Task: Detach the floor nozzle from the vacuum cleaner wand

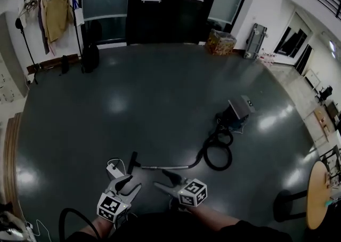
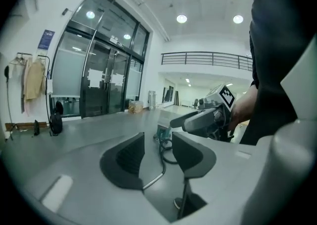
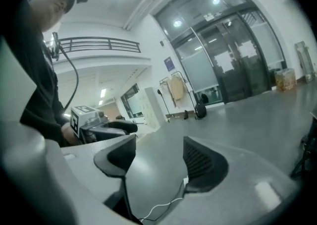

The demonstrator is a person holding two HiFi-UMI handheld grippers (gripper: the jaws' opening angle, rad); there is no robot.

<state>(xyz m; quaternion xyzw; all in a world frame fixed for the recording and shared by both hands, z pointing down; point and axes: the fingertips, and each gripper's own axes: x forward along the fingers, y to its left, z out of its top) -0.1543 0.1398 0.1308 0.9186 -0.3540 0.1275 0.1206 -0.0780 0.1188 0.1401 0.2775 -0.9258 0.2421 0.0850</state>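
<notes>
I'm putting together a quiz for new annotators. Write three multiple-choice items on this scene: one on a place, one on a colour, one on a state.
1. Where is the vacuum wand?
A. on a table
B. flat on the floor, just ahead of both claws
C. leaning on the doors

2. What colour is the coat hanging at the back?
A. tan
B. red
C. blue

3. How do the left claw and the right claw stand?
A. both shut on the hose
B. left shut on the wand
C. both open, holding nothing

Answers:
1. B: the head view shows it lying on the dark floor beyond the claw tips.
2. A: the cloth at the upper left is tan.
3. C: each gripper view shows jaws apart with only floor between them.
</notes>
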